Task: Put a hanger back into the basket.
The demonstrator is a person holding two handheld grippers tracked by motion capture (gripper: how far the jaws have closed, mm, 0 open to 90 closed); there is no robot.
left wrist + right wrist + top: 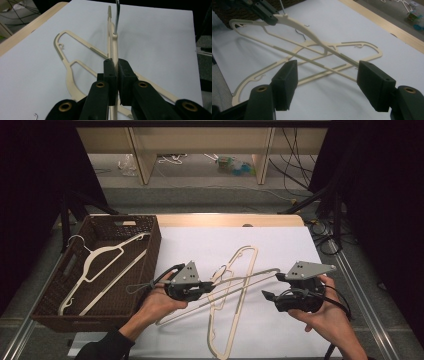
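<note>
held hanger [113, 53] hook cut off at top edge, lower hanger [72, 82] partly behind jaws

Between your two tools, the lifted cream hanger [235, 287] stretches across, held by the left tool [209, 286], and crosses above the second hanger [235, 300] lying flat on the white surface [280, 245]. The wicker basket [150, 250] walls off your left side. Behind both hangers, toward the far wooden edge [225, 220], the surface lies open. On the right side, beyond your right tool [270, 287], there is bare surface.
</note>
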